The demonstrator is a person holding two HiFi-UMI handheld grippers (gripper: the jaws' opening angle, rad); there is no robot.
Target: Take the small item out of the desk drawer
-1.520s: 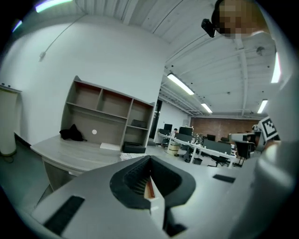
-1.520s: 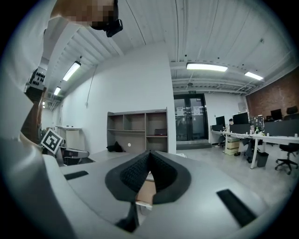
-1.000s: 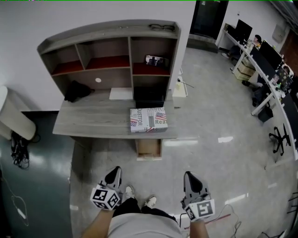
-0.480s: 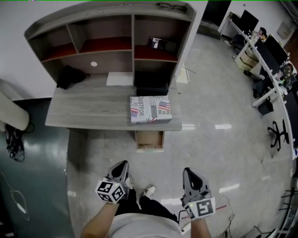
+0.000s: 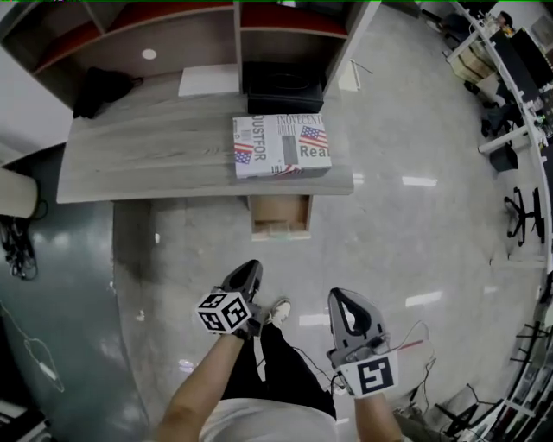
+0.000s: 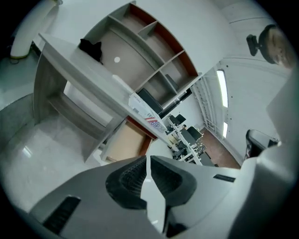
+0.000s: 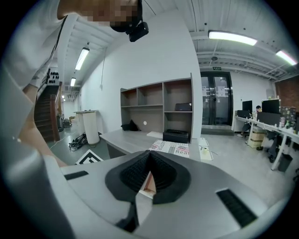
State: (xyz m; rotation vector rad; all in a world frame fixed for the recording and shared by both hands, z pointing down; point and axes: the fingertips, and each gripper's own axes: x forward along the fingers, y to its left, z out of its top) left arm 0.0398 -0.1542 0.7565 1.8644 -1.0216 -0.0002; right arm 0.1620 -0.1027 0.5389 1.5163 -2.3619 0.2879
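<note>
The grey wooden desk [image 5: 147, 164] stands ahead of me, and its drawer [image 5: 278, 216] hangs open under the right end. The drawer's light-brown inside shows, but no small item can be made out in it. My left gripper [image 5: 251, 269] is shut and empty, held low above the floor well short of the drawer. My right gripper [image 5: 346, 298] is beside it, also shut with nothing in it. In the left gripper view the shut jaws of the left gripper [image 6: 145, 161] point toward the open drawer [image 6: 128, 140]. The right gripper [image 7: 148, 156] faces the desk [image 7: 126, 140].
A printed box [image 5: 281, 144] lies on the desk above the drawer. Behind it sit a black box [image 5: 283, 85], a white sheet [image 5: 207, 79] and a black bundle [image 5: 102, 86], under a shelf unit [image 5: 238, 26]. Office desks [image 5: 510, 78] stand far right. My legs and shoes [image 5: 276, 311] are below.
The desk and the open drawer have come closer and slid down the head view as the person steps forward. Both grippers stay shut and low, and the left one has shifted right.
</note>
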